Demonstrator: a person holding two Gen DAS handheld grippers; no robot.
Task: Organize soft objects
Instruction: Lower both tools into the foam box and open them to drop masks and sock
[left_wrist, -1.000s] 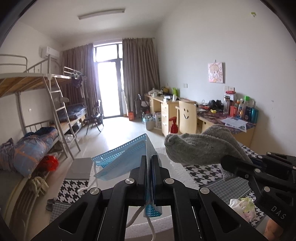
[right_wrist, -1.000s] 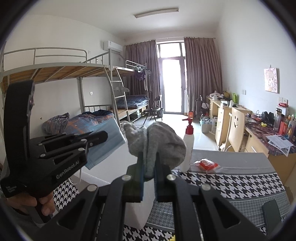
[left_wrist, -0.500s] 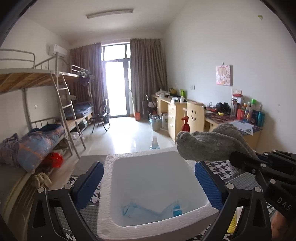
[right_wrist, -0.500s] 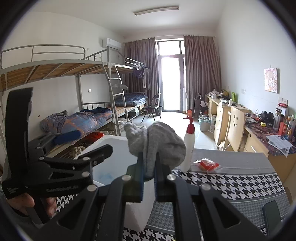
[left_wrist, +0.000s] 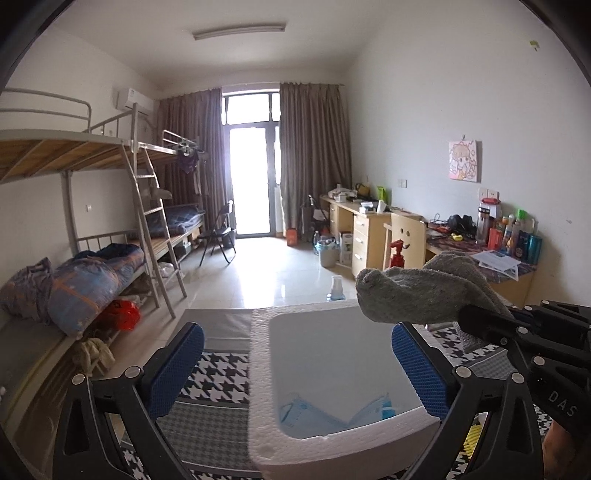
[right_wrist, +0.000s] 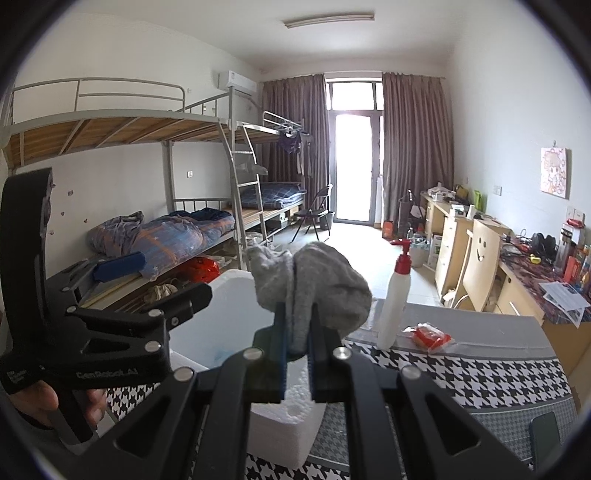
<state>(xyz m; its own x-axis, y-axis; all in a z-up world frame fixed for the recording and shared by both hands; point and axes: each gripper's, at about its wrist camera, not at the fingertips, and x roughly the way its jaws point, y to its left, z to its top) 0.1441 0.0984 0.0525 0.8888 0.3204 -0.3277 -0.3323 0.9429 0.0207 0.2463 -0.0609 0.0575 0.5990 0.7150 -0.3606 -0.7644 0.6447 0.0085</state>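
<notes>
A white foam box (left_wrist: 258, 373) stands on the houndstooth table. A blue face mask (left_wrist: 332, 415) lies on its floor. My left gripper (left_wrist: 297, 369) is open and empty above the box, its blue pads (left_wrist: 177, 369) spread to either side of it. My right gripper (right_wrist: 297, 332) is shut on a grey sock (right_wrist: 314, 284) and holds it in the air above the box's right side; the sock also shows in the left wrist view (left_wrist: 417, 295). In the right wrist view the box (right_wrist: 288, 428) sits below and left of the sock.
A white pump bottle with a red top (right_wrist: 397, 302) and a red packet (right_wrist: 428, 336) stand on the table (right_wrist: 480, 373) to the right. Bunk beds (left_wrist: 92, 266) line the left wall, desks (left_wrist: 369, 229) the right wall. A dark phone (right_wrist: 543, 432) lies at the table's right edge.
My left gripper opened and let go of the blue mask, which dropped into the foam box. The right gripper kept hold of the grey sock and hardly moved.
</notes>
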